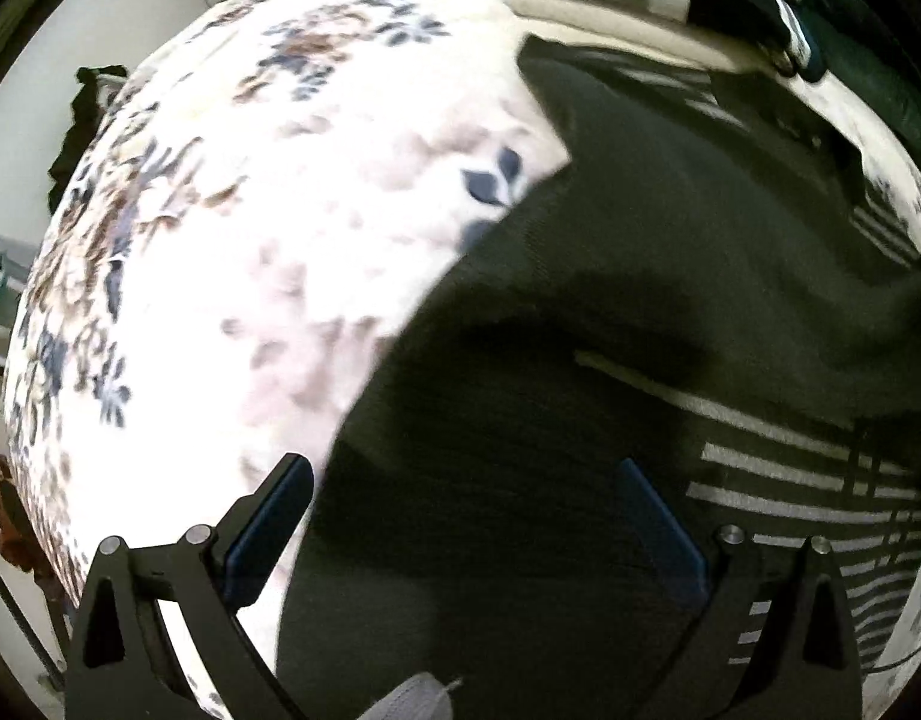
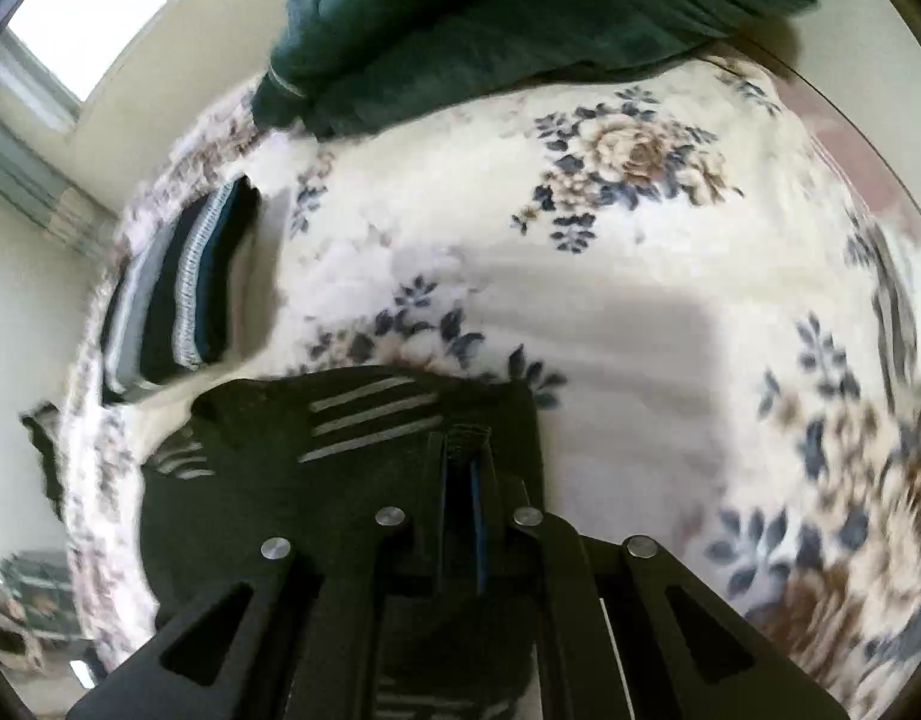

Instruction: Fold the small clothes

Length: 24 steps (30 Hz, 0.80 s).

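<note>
The dark striped garment (image 1: pixel 580 360) fills the lower right of the left view, its edge running diagonally across the floral blanket (image 1: pixel 250 240). The left gripper (image 1: pixel 466 516) is spread wide above it. The right gripper (image 2: pixel 466 456) is clamped on the garment (image 2: pixel 340 450) at lower centre; bare blanket (image 2: pixel 640 330) lies to the right, a green pile (image 2: pixel 490 18) along the top edge, folded clothes (image 2: pixel 184 294) at left, a window (image 2: pixel 88 6) upper left.
</note>
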Tool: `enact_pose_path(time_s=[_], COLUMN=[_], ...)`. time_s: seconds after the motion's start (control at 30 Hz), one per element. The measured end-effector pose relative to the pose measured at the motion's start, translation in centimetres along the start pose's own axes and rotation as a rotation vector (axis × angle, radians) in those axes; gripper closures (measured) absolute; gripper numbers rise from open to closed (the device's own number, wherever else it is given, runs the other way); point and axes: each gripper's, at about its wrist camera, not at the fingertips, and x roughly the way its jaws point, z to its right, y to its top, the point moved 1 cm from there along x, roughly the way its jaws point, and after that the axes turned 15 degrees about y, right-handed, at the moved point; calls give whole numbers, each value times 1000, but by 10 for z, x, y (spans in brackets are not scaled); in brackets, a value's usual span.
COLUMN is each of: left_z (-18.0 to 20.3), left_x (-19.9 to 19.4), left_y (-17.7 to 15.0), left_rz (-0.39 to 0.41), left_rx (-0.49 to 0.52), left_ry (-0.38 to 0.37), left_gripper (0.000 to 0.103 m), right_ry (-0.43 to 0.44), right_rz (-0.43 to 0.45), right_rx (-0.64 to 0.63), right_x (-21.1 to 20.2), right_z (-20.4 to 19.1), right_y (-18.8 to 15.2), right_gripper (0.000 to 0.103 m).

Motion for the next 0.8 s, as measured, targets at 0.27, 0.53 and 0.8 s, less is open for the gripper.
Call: enact_pose_path(time_s=[0.27,0.53,0.8], left_z=[16,87,153], left_x=[-30,-54,-60], left_y=[-16,-78,-118], left_rz=[116,-15,-118], left_rx=[67,72,17], left_ry=[30,77,164], left_gripper=[0,0,0], right_ry=[126,319,336], right_rz=[-169,-178,-336], right_rx=[320,353,195], right_x=[-29,15,111], right_z=[87,120,100], right_y=[-30,20,54], right_gripper=[76,64,64])
